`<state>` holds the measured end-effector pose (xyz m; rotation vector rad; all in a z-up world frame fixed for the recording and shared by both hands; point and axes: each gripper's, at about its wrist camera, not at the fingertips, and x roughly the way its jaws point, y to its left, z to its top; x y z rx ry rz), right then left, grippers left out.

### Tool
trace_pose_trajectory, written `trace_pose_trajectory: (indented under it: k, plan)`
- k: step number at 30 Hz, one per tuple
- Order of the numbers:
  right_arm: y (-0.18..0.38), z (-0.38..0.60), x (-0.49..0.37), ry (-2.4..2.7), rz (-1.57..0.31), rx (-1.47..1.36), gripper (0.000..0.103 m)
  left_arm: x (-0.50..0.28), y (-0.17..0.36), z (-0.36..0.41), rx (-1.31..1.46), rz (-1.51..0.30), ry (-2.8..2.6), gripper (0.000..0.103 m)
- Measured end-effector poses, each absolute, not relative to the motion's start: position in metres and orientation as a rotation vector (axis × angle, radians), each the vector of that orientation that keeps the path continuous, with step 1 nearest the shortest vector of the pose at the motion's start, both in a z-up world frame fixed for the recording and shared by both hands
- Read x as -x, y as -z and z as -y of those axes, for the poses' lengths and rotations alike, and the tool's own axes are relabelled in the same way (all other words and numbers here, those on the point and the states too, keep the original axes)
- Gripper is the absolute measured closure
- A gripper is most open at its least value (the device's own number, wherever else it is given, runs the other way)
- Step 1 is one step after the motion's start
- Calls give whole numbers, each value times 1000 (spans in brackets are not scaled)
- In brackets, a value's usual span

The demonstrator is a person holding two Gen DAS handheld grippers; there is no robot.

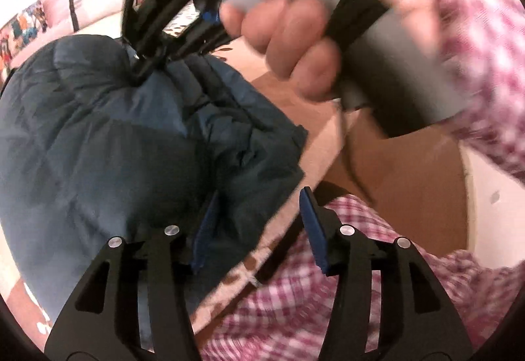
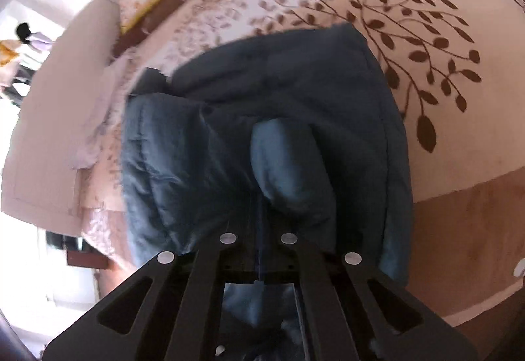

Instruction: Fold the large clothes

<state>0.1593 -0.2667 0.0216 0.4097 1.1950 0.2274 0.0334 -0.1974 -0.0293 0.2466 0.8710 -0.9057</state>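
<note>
The dark blue padded jacket (image 2: 269, 138) is spread out on the leaf-print bed (image 2: 459, 131). A bunch of its fabric is pinched by the clenched right tongs (image 1: 144, 72). The left tongs (image 1: 259, 223) are held released, nothing gripped.

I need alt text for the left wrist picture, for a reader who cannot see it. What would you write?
The right gripper, held in a person's hand, pinches a dark blue padded jacket that lies on a bed cover with a leaf print. Nearer the camera, the left gripper has its fingers apart, with the jacket's edge between them but not pressed. A pink checked sleeve shows at the right.
</note>
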Motion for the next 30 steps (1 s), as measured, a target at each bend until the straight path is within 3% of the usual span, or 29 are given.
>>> trace_pose_trajectory:
  k: [12,17,22,30]
  plan:
    - [11,286,-158,-146,-1194,-388,103,-48,-25,67,109,-844,710,46]
    - [13,286,-155,-135,-1183,-372,103,-61,-3,61,175,-939,576,46]
    - [18,296,-148,-130,-1179,-413,103,-68,13,69,64,-998,476,46]
    - [20,298,-147,-123,-1182,-401,103,-70,31,65,80,-1066,417,34]
